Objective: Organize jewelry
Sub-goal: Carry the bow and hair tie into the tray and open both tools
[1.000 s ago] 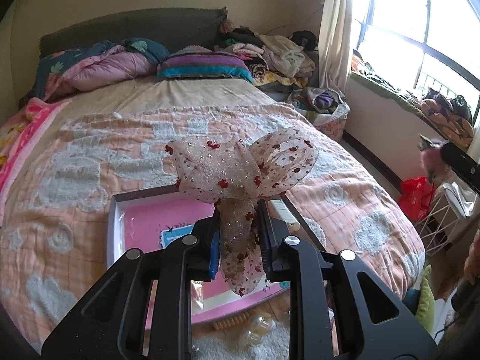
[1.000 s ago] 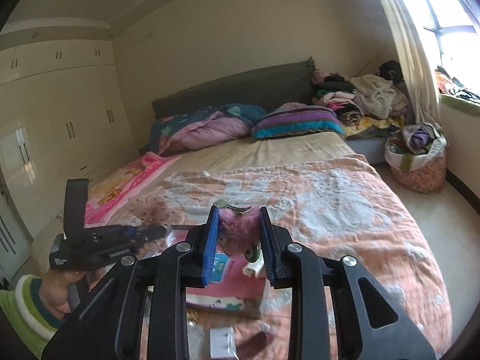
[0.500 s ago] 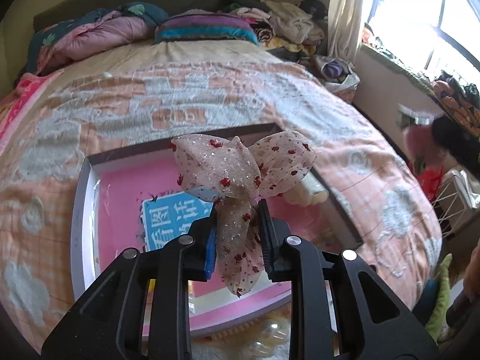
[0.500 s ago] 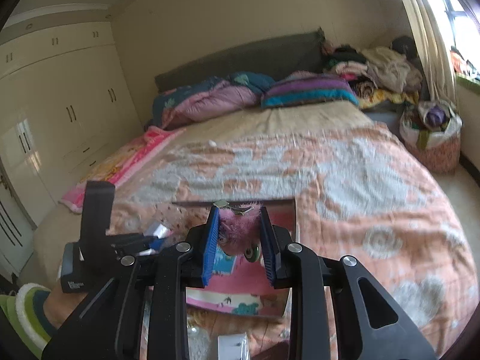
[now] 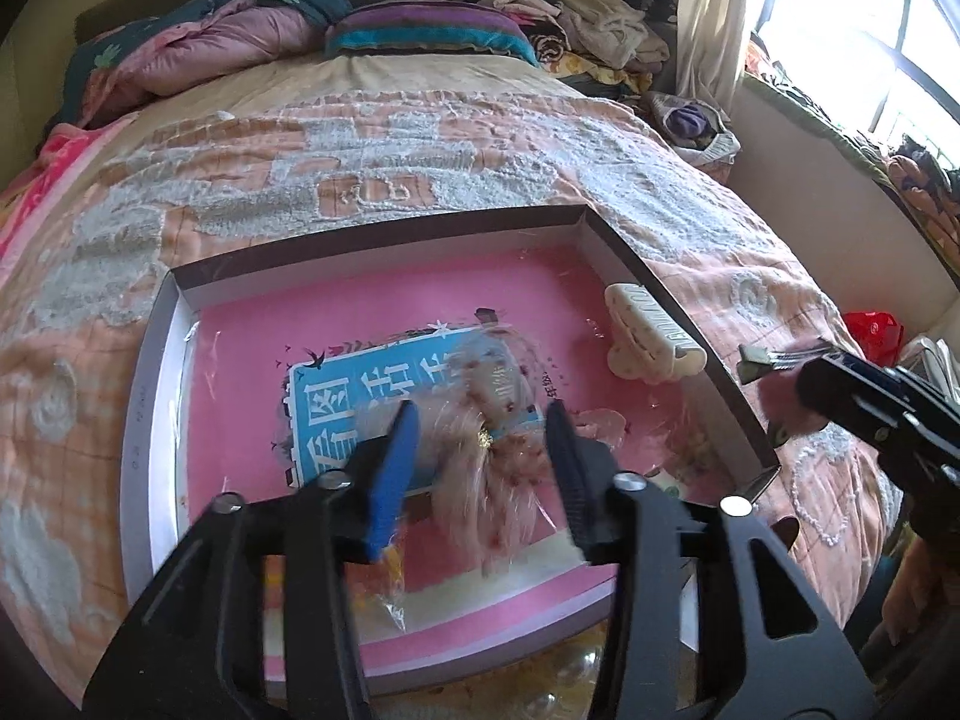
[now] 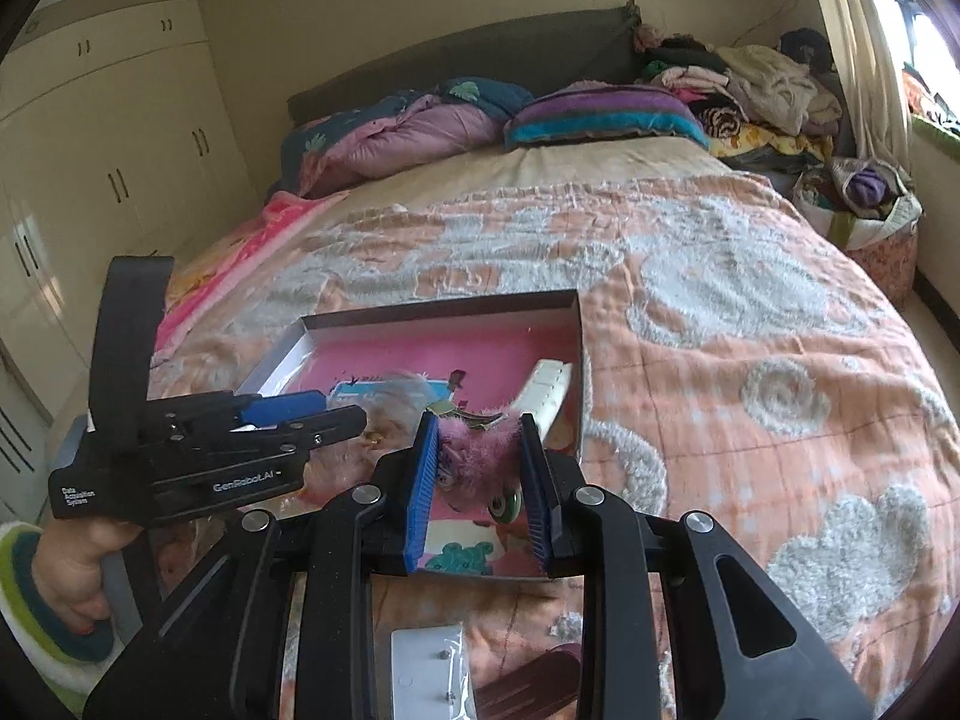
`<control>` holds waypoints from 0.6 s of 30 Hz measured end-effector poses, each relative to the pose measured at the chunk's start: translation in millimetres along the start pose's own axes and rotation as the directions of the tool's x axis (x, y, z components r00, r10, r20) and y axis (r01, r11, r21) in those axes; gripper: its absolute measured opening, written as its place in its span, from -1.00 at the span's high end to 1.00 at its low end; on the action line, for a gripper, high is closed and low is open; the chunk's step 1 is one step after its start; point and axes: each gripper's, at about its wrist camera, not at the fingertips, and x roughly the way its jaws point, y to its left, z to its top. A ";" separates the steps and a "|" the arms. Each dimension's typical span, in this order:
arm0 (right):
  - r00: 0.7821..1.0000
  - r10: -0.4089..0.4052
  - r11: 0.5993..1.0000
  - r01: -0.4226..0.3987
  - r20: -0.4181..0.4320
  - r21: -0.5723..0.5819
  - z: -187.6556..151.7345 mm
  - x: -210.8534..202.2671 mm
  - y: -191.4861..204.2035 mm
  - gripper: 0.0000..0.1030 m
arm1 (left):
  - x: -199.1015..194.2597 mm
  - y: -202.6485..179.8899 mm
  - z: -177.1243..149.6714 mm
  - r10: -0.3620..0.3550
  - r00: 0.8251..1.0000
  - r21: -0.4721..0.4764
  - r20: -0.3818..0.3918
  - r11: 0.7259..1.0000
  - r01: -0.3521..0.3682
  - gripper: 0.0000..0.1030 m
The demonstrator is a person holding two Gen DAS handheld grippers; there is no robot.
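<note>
Sheer beige red-dotted bow clip [image 5: 486,456] blurs between the wide-open left tool [image 5: 480,468] over the pink-lined box [image 5: 150,360]; right tool [image 6: 477,468], clamping a pink fuzzy clip [image 6: 480,459], might snag it.

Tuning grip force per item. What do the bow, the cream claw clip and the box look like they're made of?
Bow: sheer pinkish mesh, apparently tulle, dark red specks; blurred between the open left gripper fingers.
Cream claw clip: smooth and hard, probably plastic, toothed edge.
Box: seemingly thin cardboard, white walls, glossy film over the pink bottom.
</note>
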 end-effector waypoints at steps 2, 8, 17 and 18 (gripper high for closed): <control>1.000 0.003 1.000 -0.003 -0.010 0.003 -2.0 3.1 -0.6 0.51 | -2.8 1.3 -1.1 0.006 1.000 -0.004 0.007 1.000 -0.006 0.14; 0.998 0.009 1.000 -0.008 -0.059 0.027 -7.7 13.9 -1.4 0.38 | -19.0 9.8 -5.9 0.015 1.000 -0.053 0.018 0.999 -0.014 -0.39; 1.000 0.009 0.998 -0.010 0.011 0.057 -2.3 -24.1 -1.3 -0.19 | -57.9 18.6 -16.6 0.044 0.996 -0.104 0.080 0.994 -0.035 -0.74; 1.000 0.009 0.998 -0.011 0.020 0.063 -2.2 -29.6 -1.5 -0.35 | -60.8 19.0 -17.0 0.042 0.995 -0.108 0.087 0.994 -0.032 -0.80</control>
